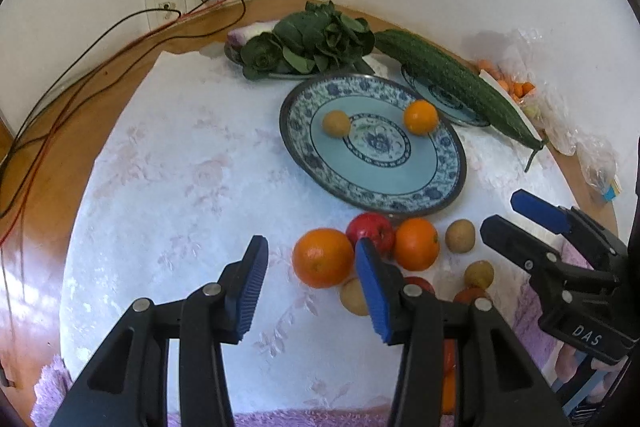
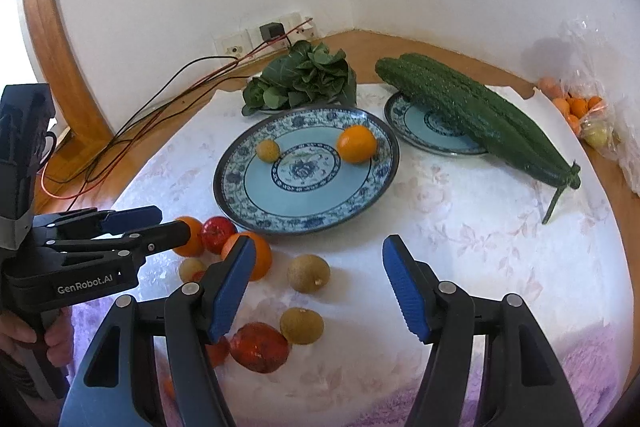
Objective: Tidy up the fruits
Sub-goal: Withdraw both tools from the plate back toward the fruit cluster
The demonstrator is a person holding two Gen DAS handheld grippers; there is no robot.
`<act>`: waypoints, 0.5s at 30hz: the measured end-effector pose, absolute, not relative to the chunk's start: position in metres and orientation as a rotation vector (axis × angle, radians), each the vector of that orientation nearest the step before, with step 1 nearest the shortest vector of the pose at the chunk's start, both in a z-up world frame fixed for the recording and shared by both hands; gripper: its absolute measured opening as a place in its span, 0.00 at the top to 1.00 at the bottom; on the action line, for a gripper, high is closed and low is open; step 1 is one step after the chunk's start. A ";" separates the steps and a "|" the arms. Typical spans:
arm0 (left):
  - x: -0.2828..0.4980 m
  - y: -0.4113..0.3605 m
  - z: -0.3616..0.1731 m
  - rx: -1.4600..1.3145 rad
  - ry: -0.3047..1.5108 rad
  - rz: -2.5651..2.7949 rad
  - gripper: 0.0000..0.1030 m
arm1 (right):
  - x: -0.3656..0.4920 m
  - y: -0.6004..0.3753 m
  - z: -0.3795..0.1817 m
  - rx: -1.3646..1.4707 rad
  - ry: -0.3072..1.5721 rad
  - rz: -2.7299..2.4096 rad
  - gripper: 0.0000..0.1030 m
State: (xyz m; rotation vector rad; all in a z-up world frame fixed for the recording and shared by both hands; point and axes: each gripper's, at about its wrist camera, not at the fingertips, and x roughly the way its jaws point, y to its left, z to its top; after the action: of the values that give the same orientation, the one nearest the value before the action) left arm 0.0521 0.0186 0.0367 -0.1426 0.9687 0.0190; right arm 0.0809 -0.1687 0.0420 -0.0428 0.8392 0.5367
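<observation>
On plate (image 2: 256,203): orange (image 2: 357,143), longan (image 2: 268,150)

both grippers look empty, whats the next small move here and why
Probably ease the left gripper down over the large orange just ahead of its fingers. Both the left and the right gripper are open and hold nothing; the big plate holds only two fruits, while most still lie on the cloth beside it.

Home dining table (image 2: 624,211): patterned plates (image 2: 240,163), vegetables (image 2: 304,79).
</observation>
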 end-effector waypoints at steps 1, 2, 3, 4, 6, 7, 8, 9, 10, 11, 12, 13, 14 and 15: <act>0.052 0.019 0.035 -0.147 0.973 0.018 0.53 | 0.080 -0.169 0.041 -0.045 0.841 0.536 0.35; 0.052 0.019 0.033 -0.150 0.976 0.017 0.53 | 0.080 -0.168 0.040 -0.048 0.844 0.535 0.35; 0.052 0.019 0.031 -0.152 0.980 0.017 0.53 | 0.080 -0.168 0.039 -0.050 0.846 0.535 0.35; 0.052 0.020 0.030 -0.158 0.981 0.014 0.53 | 0.079 -0.168 0.037 -0.051 0.848 0.535 0.35; 0.052 0.020 0.028 -0.169 0.984 0.007 0.53 | 0.079 -0.167 0.035 -0.053 0.856 0.538 0.35; 0.052 0.020 0.027 -0.171 0.984 0.005 0.53 | 0.079 -0.167 0.034 -0.055 0.859 0.539 0.35; 0.051 0.020 0.027 -0.172 0.982 0.005 0.53 | 0.078 -0.166 0.032 -0.060 0.863 0.537 0.35; 0.052 0.020 0.026 -0.173 0.981 0.004 0.53 | 0.078 -0.166 0.032 -0.065 0.865 0.536 0.35; 0.052 0.020 0.026 -0.175 0.981 0.003 0.53 | 0.078 -0.165 0.031 -0.070 0.866 0.535 0.35; 0.052 0.020 0.024 -0.178 0.983 0.002 0.53 | 0.078 -0.164 0.030 -0.079 0.868 0.534 0.35; 0.052 0.020 0.024 -0.182 0.980 0.000 0.53 | 0.078 -0.163 0.029 -0.083 0.871 0.534 0.35; 0.051 0.020 0.024 -0.184 0.975 0.001 0.53 | 0.078 -0.162 0.027 -0.088 0.874 0.534 0.35; 0.051 0.021 0.024 -0.185 0.973 0.000 0.53 | 0.078 -0.162 0.026 -0.088 0.878 0.533 0.35; 0.051 0.021 0.024 -0.185 0.971 -0.001 0.53 | 0.079 -0.162 0.025 -0.086 0.882 0.532 0.35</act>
State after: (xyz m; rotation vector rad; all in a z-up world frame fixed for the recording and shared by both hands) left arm 0.0509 0.0206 0.0237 -0.1854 0.9712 -0.0013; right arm 0.0788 -0.1617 0.0246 -0.0863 0.8818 0.5323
